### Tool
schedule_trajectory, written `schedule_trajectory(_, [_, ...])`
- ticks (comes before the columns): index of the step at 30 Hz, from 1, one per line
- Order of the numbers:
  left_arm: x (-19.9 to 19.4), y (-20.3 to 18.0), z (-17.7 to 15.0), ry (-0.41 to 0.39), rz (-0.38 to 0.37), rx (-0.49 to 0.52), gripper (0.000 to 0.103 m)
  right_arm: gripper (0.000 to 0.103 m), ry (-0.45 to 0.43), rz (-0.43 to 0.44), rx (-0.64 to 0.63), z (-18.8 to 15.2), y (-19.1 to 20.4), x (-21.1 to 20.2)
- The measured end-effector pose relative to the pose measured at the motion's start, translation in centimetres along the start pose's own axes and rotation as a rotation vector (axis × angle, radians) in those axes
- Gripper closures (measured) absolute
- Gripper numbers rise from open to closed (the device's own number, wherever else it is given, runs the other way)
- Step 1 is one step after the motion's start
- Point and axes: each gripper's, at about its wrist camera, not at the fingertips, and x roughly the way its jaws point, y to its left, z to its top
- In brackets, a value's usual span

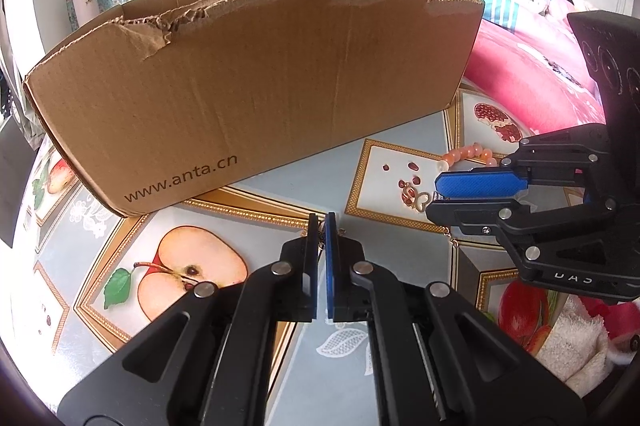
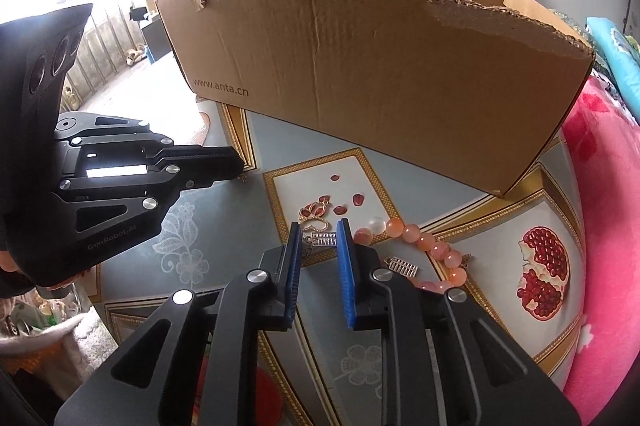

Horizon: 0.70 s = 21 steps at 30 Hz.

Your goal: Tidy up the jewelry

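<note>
While the cardboard box (image 1: 256,86) looms open-topped at the back of the fruit-print tablecloth (image 1: 280,186), the left gripper (image 1: 321,222) is seen from its own camera with jaws pressed nearly together on a thin dark chain (image 1: 320,240), barely visible between the pads. Just beside it to the right, the right gripper (image 1: 436,196) is held over a gold heart charm (image 1: 420,201) and a peach bead bracelet (image 1: 468,155). A slip is judged likely: so fine a chain could be dropped short of the box if the pinch is eased.

From the right wrist camera, the right gripper (image 2: 319,232) is shown with jaws spread and nothing held, a small silver abacus charm (image 2: 325,239) lying between the tips. The bracelet (image 2: 424,246), a second abacus charm (image 2: 402,265) and a red crown charm (image 2: 316,212) are crowded close by, so a neighbouring piece could be caught or dragged along when the jaws are closed. The left gripper (image 2: 240,165) is seen nearby; whether its jaws are closed cannot be told from here.
</note>
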Motion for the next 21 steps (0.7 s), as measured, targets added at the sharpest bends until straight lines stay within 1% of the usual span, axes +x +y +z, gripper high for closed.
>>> schedule_trajectory(3, [0.0, 0.0, 0.0, 0.0, 0.001, 0.001, 0.101, 0.087, 0.009, -0.009, 0.001, 0.1, 0.2, 0.1])
schedule_trajectory(6, [0.0, 0.0, 0.0, 0.0, 0.0, 0.0, 0.101, 0.087, -0.002, 0.002, 0.026, -0.1, -0.1, -0.1])
schedule_trajectory(7, [0.0, 0.0, 0.0, 0.0, 0.001, 0.001, 0.101, 0.088, -0.006, 0.008, 0.035, -0.2, -0.3, -0.3])
schedule_trajectory(8, [0.0, 0.0, 0.0, -0.001, 0.0, 0.001, 0.101, 0.092, -0.016, 0.022, 0.048, -0.3, -0.4, -0.5])
schedule_trajectory(9, [0.0, 0.0, 0.0, -0.001, 0.001, 0.002, 0.101, 0.094, -0.018, 0.032, 0.059, -0.4, -0.5, -0.7])
schedule_trajectory(14, [0.0, -0.1, -0.1, -0.003, 0.003, 0.003, 0.101, 0.095, -0.02, 0.068, 0.097, -1.0, -0.9, -1.2])
schedule_trajectory(17, [0.1, -0.2, -0.1, -0.005, 0.004, 0.001, 0.101, 0.098, -0.033, 0.078, 0.106, -1.3, -0.9, -1.7])
schedule_trajectory(21, [0.1, -0.2, -0.1, -0.007, 0.007, 0.003, 0.101, 0.1, -0.046, 0.107, 0.136, -1.5, -1.2, -2.2])
